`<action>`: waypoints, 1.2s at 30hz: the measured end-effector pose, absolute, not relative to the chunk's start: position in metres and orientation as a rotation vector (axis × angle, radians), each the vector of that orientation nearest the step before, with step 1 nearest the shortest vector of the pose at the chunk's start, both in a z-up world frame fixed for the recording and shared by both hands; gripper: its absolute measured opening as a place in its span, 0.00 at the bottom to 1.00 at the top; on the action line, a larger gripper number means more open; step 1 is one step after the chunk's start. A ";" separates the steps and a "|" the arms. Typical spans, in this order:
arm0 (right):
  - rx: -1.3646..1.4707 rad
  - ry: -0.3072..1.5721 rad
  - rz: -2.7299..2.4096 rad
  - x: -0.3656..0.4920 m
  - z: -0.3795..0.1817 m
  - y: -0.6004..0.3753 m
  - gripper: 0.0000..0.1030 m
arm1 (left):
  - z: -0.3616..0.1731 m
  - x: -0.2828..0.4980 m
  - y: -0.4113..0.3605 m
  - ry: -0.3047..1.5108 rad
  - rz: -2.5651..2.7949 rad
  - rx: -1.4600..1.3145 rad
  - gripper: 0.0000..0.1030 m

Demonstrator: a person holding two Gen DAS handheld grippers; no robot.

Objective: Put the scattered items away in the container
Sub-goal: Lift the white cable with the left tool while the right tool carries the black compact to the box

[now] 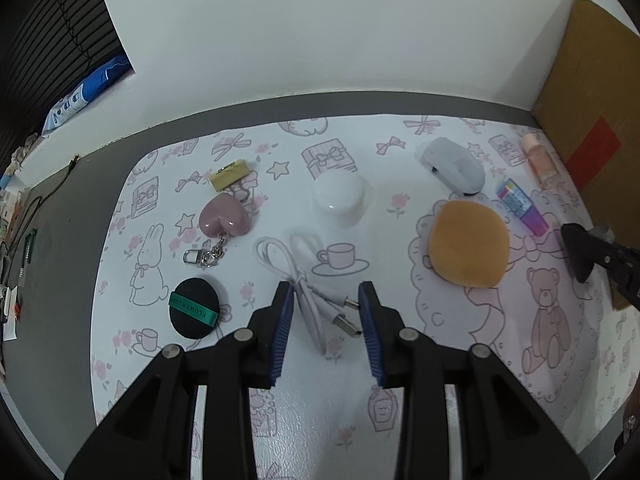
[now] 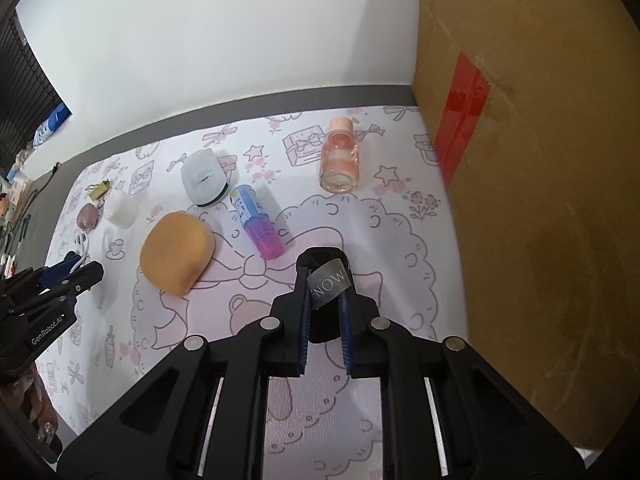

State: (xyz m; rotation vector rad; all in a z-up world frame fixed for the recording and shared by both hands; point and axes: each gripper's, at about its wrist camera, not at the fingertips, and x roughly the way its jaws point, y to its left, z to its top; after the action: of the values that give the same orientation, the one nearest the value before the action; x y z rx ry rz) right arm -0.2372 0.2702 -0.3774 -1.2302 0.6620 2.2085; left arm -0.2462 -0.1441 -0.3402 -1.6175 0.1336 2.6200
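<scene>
My left gripper (image 1: 326,294) is open, its jaws on either side of a coiled white USB cable (image 1: 308,280) on the patterned mat. My right gripper (image 2: 325,280) is shut on a black powder puff with a silver ribbon (image 2: 329,280), held above the mat beside the tall cardboard box (image 2: 540,200) on the right. Scattered on the mat lie an orange sponge (image 1: 468,244), a purple-capped tube (image 1: 522,208), a pink bottle (image 2: 339,156), a white-grey device (image 1: 454,166), a white round jar (image 1: 340,196), a pink heart keychain (image 1: 224,220) and a black puff with a green ribbon (image 1: 194,312).
The mat (image 1: 400,400) lies on a grey table against a white wall. The cardboard box (image 1: 592,120) stands at the mat's right edge. A yellow binder clip (image 1: 229,174) lies at the back left. Cables and clutter sit on the far left table edge (image 1: 24,240).
</scene>
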 end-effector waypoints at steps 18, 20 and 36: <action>-1.103 0.639 2.328 -0.228 -0.268 0.252 0.12 | -0.210 -0.217 -0.146 0.102 2.734 -1.425 0.32; -1.085 0.619 2.347 -0.225 -0.248 0.247 0.12 | -0.191 -0.209 -0.145 0.099 2.742 -1.396 0.32; -0.883 0.439 2.467 -0.190 -0.107 0.198 0.12 | -0.068 -0.154 -0.146 0.043 2.852 -1.110 0.32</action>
State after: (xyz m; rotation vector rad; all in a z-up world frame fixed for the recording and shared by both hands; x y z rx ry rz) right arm -0.1899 0.1981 -0.1068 -0.8825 0.4391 2.4674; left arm -0.1543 -0.1462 -0.0676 -1.1103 0.0434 2.8516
